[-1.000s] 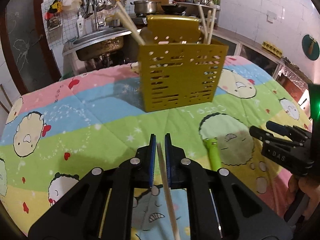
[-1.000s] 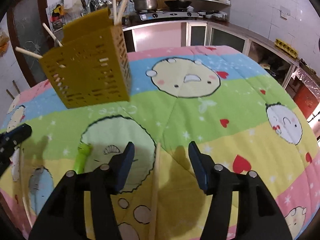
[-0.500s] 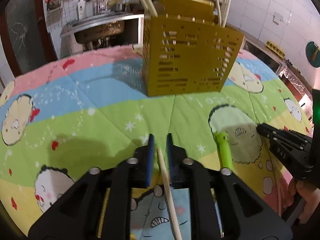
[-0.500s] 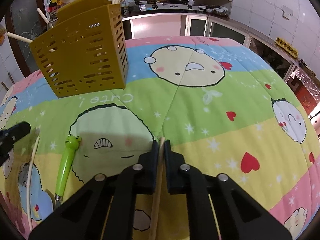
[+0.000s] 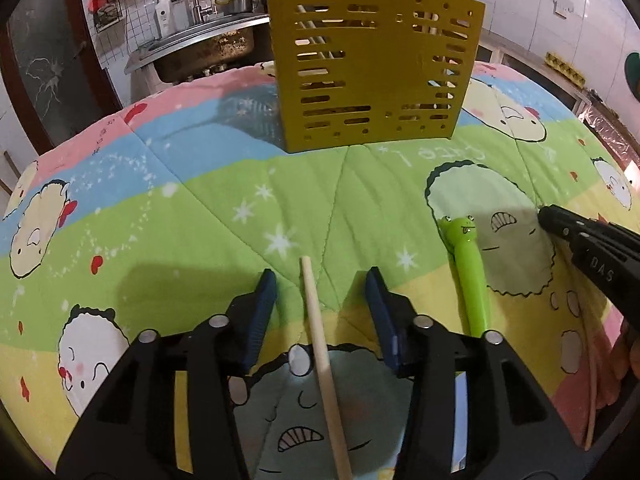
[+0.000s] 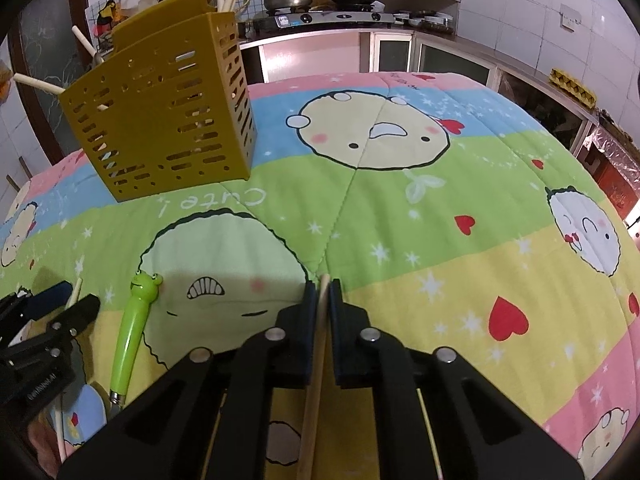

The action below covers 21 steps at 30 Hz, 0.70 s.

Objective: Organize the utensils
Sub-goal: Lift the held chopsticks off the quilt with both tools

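Note:
A yellow slotted utensil holder [image 5: 372, 72] [image 6: 168, 120] stands at the far side of the cartoon quilt with several chopsticks in it. My left gripper [image 5: 320, 280] hovers low over the quilt, its jaws opening. A wooden chopstick [image 5: 320, 344] lies loose between the blue pads [image 5: 262, 312], touching neither. My right gripper [image 6: 325, 284] is shut on a second chopstick [image 6: 314, 392], which runs back under the jaws. A green frog-handled utensil [image 5: 468, 264] [image 6: 134, 328] lies on the quilt between the two grippers. The right gripper [image 5: 548, 216] shows at the right edge of the left wrist view.
The quilt [image 6: 420, 240] covers the whole table and curves down at its edges. A thin pale stick [image 6: 428, 432] lies under the right gripper's body. Behind the table are a sink [image 5: 204, 44], a stove with pots [image 6: 320, 12] and cabinets.
The left jaws have spread off the chopstick they pinched, and that gripper has sunk closer to the quilt. The right jaws, open a second ago, have closed on their chopstick.

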Motion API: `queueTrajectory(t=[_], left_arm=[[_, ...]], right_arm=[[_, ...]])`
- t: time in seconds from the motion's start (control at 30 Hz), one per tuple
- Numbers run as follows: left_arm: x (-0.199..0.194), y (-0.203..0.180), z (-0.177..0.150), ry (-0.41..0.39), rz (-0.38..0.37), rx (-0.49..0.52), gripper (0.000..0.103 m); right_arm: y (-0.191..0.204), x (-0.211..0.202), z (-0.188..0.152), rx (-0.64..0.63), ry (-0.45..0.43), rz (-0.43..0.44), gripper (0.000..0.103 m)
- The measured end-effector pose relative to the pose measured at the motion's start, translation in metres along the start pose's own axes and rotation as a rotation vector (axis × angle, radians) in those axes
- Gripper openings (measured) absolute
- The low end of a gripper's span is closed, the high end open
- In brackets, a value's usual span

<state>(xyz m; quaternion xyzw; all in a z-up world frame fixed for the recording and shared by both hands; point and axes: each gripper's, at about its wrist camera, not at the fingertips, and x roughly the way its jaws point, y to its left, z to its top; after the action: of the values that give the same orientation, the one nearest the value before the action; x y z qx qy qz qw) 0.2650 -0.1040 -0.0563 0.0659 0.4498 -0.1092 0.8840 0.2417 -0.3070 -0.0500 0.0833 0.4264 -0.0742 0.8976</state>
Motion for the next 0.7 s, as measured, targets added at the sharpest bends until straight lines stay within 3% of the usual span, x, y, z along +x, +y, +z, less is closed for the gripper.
queueTrajectory(t=[0.33,0.7], left_arm=[[0.003,0.008,0.01,0.017,-0.047,-0.043,0.005],[-0.024,0.018,0.014,-0.067,-0.09,-0.079,0.005]], right_arm=[[-0.001,-0.002,0.0,0.006,-0.017,0.01,0.007],[0.01,-0.04,0.007,-0.019,-0.138,0.031,0.005]])
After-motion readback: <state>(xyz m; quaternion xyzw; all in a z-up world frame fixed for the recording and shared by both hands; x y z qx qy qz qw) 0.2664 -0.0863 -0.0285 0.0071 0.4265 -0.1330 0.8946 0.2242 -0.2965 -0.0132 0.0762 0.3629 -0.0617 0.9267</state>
